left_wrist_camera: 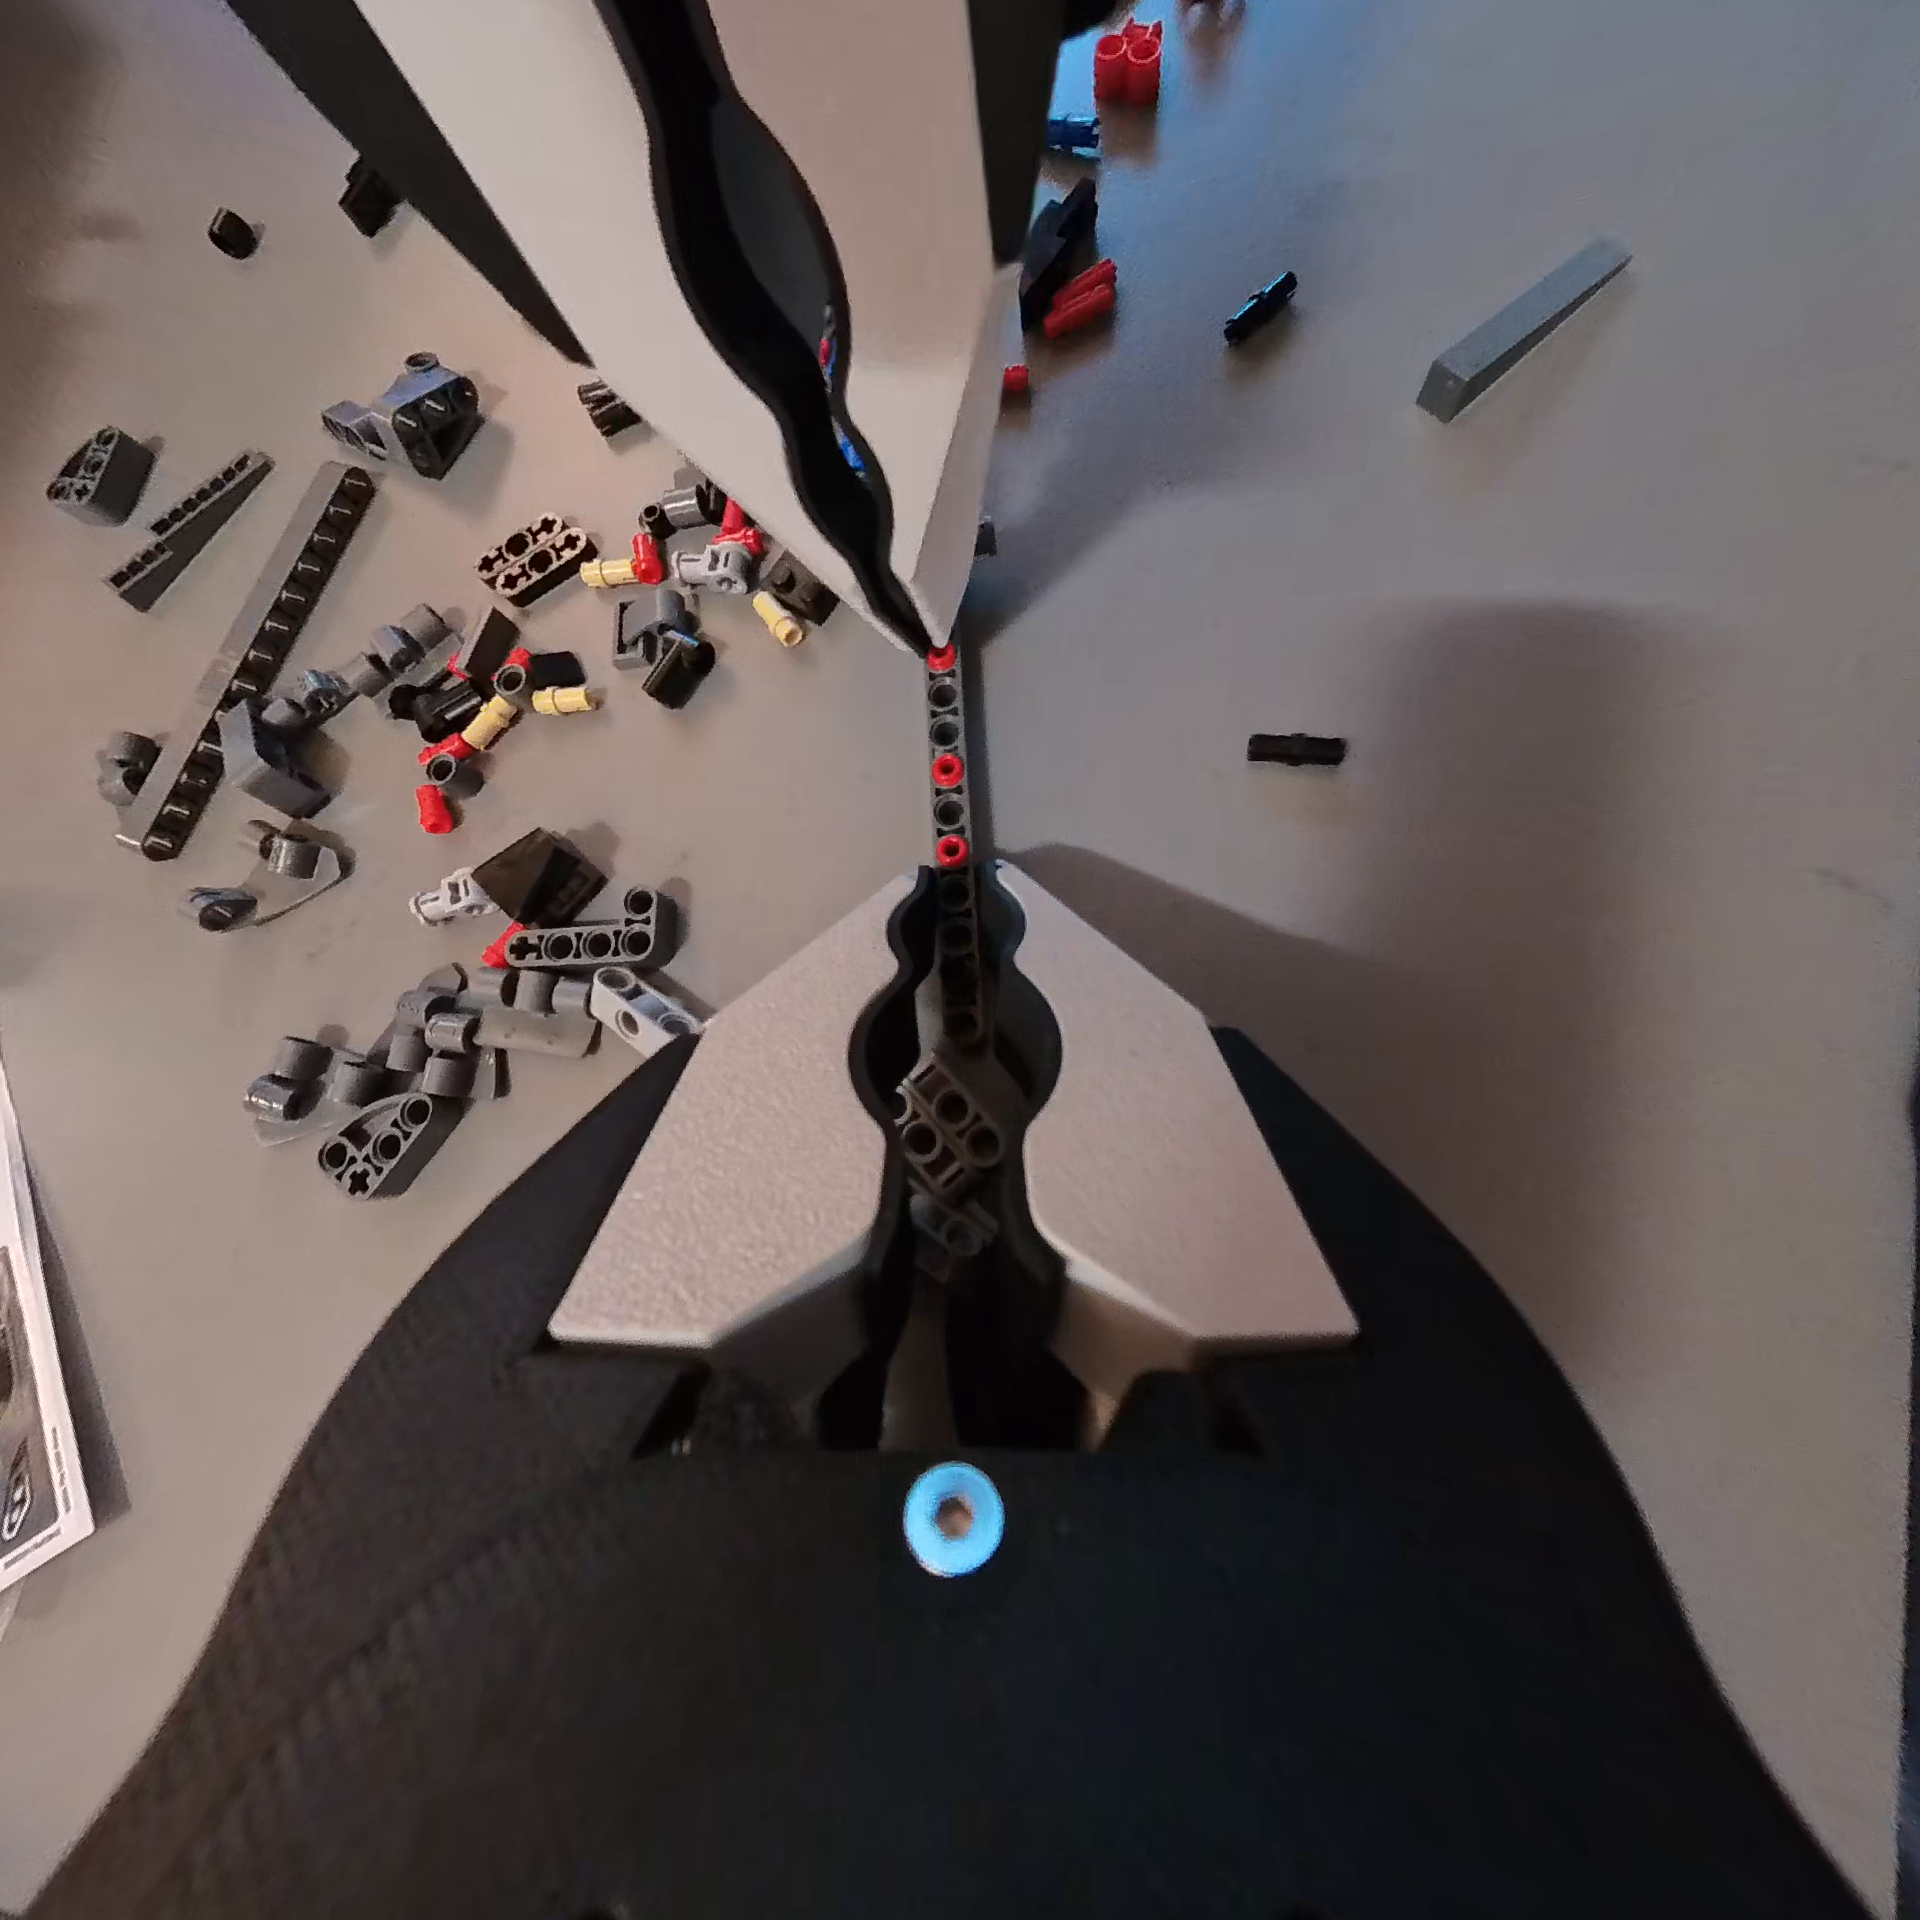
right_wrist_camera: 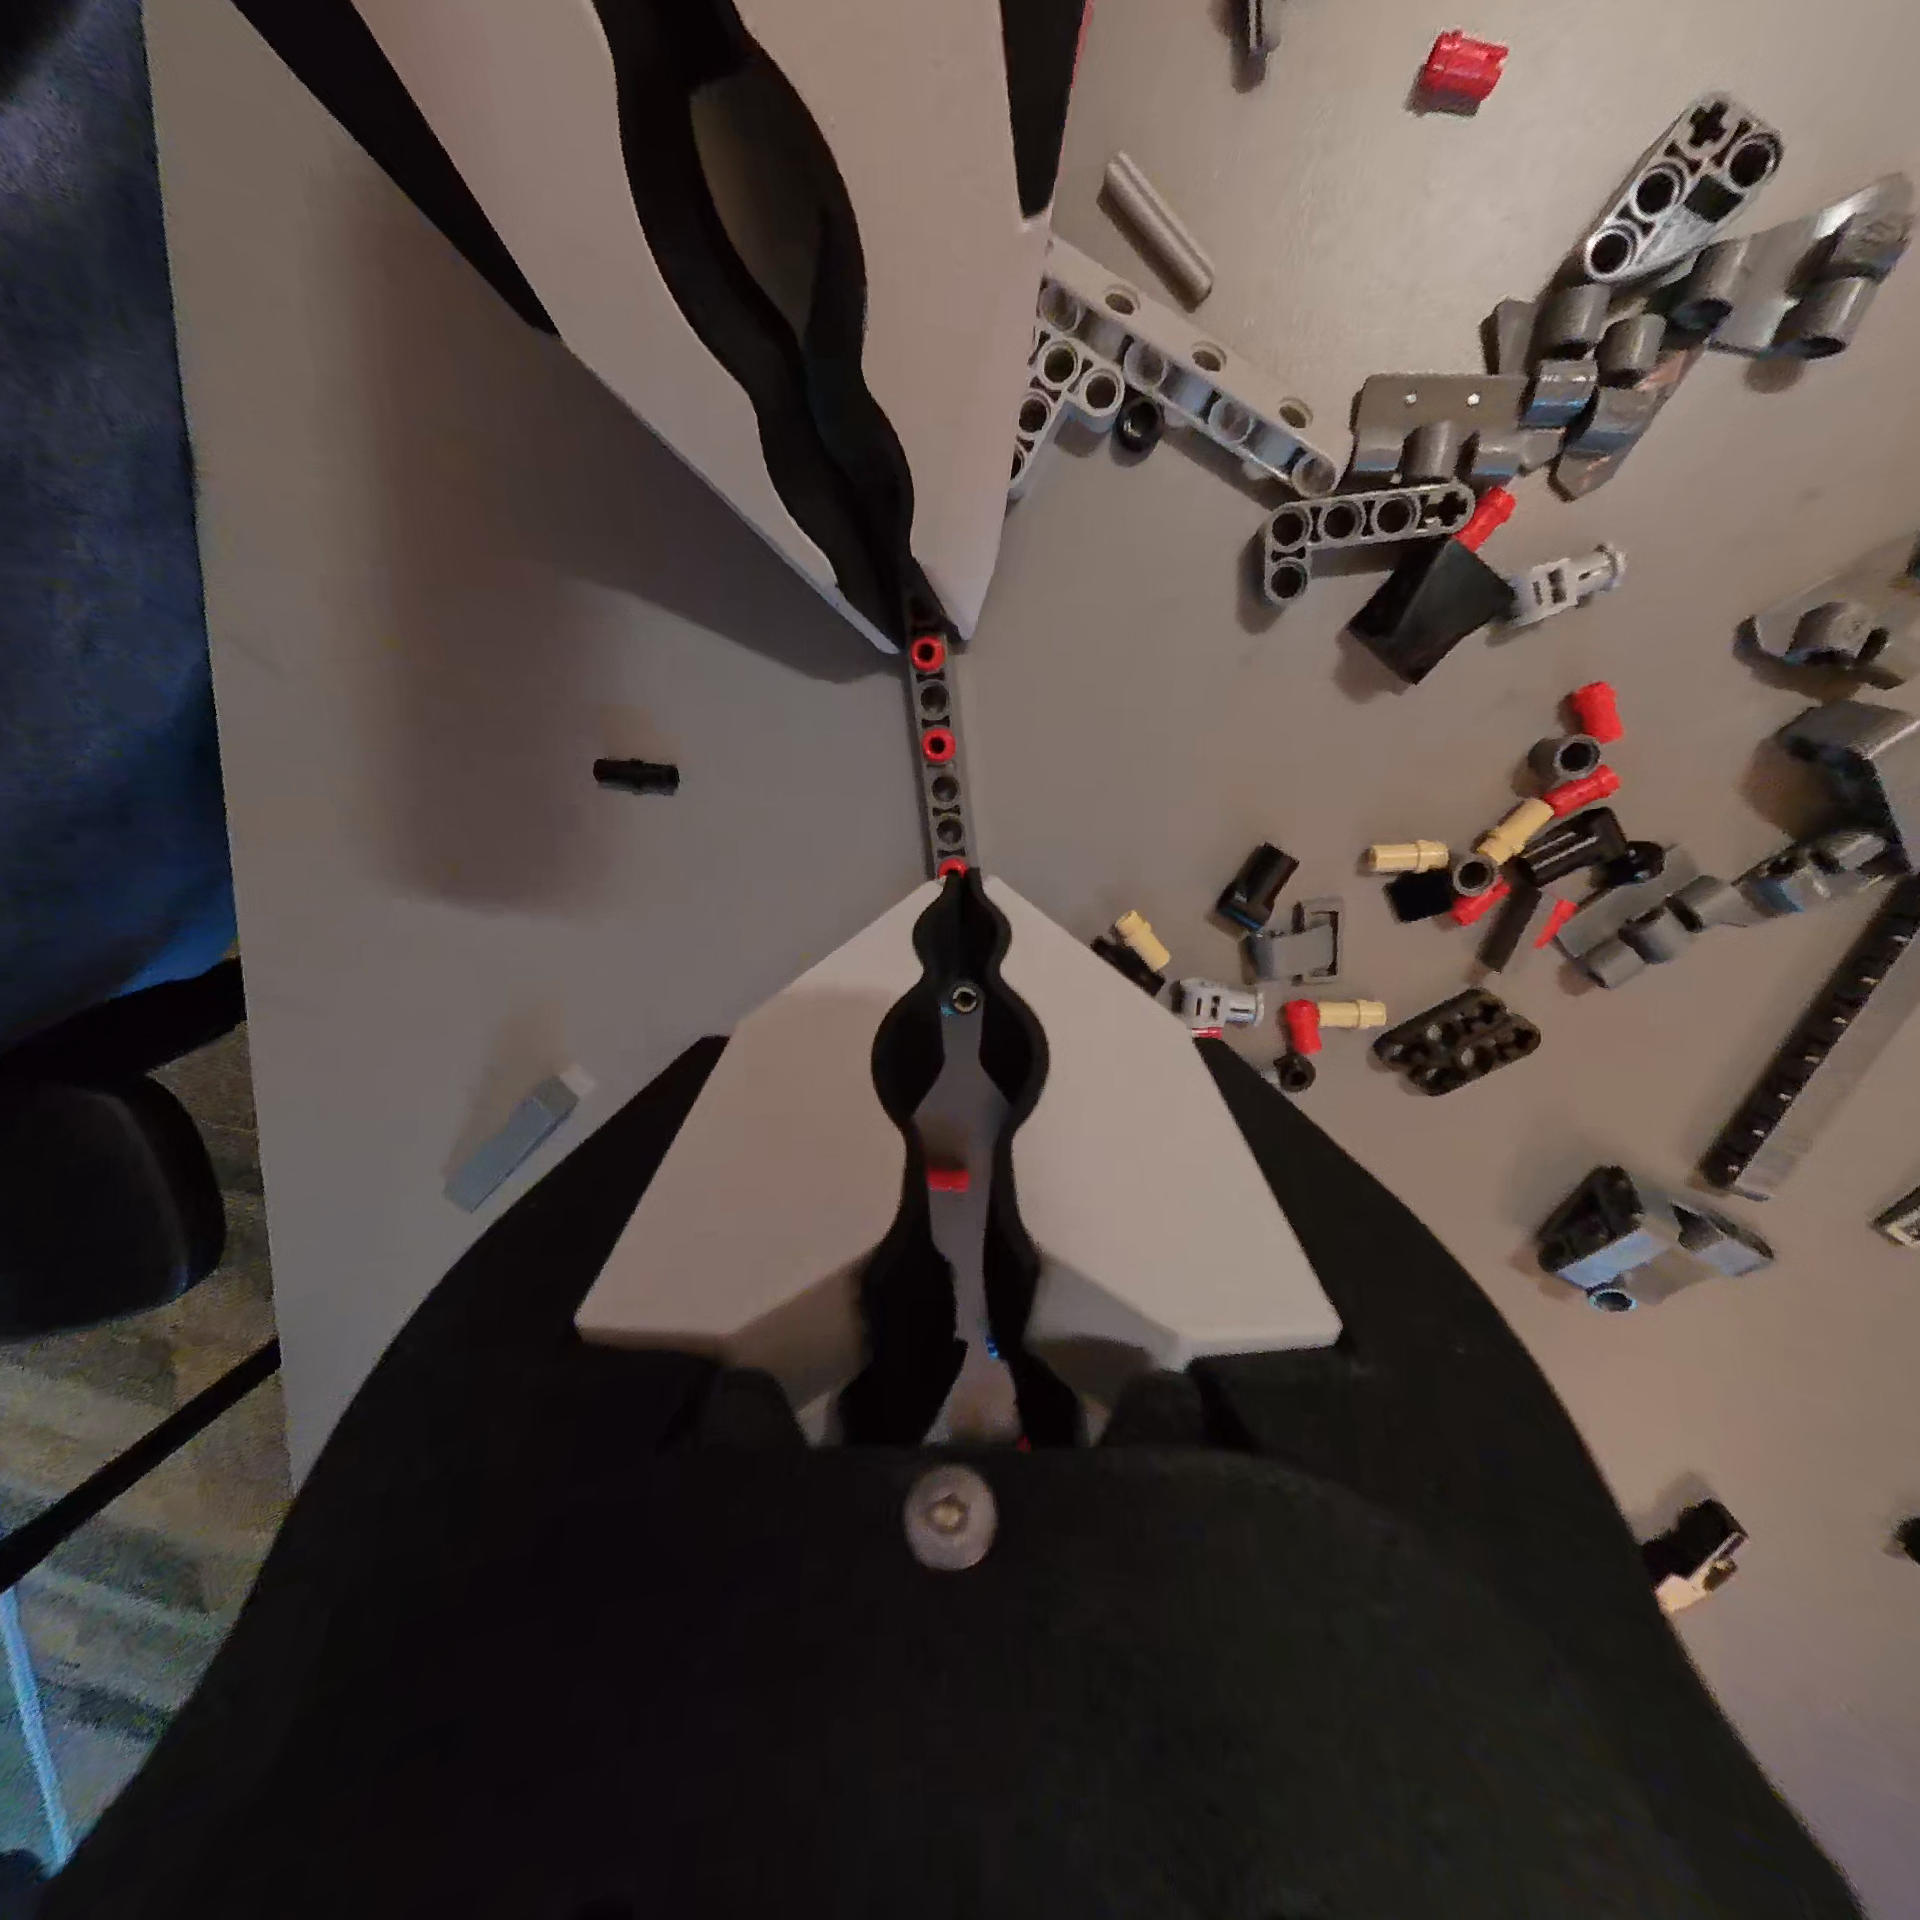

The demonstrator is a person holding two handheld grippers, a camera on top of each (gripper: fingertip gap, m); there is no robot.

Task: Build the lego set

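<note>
**Beam held at both ends above the grey table**

Above the grey table (left_wrist_camera: 1558, 520), a long dark-grey plastic beam with a row of round holes (left_wrist_camera: 948, 748) spans the gap between the two grippers. The left gripper (left_wrist_camera: 951, 883) is clenched on one end, with the beam running back between its pale fingers (left_wrist_camera: 790, 1091); the right gripper (right_wrist_camera: 956, 883) clamps the opposite end. Three red pins (left_wrist_camera: 947, 770) sit in the exposed holes, one at each fingertip and one between.

In the left wrist view, a white printed booklet (left_wrist_camera: 31, 1351) lies at the far left, then a scatter of loose grey, black, red and tan pieces (left_wrist_camera: 468, 727), well apart from the beam. To its right lie two short black pins (left_wrist_camera: 1296, 748) and one grey wedge-shaped bar (left_wrist_camera: 1517, 332).
</note>
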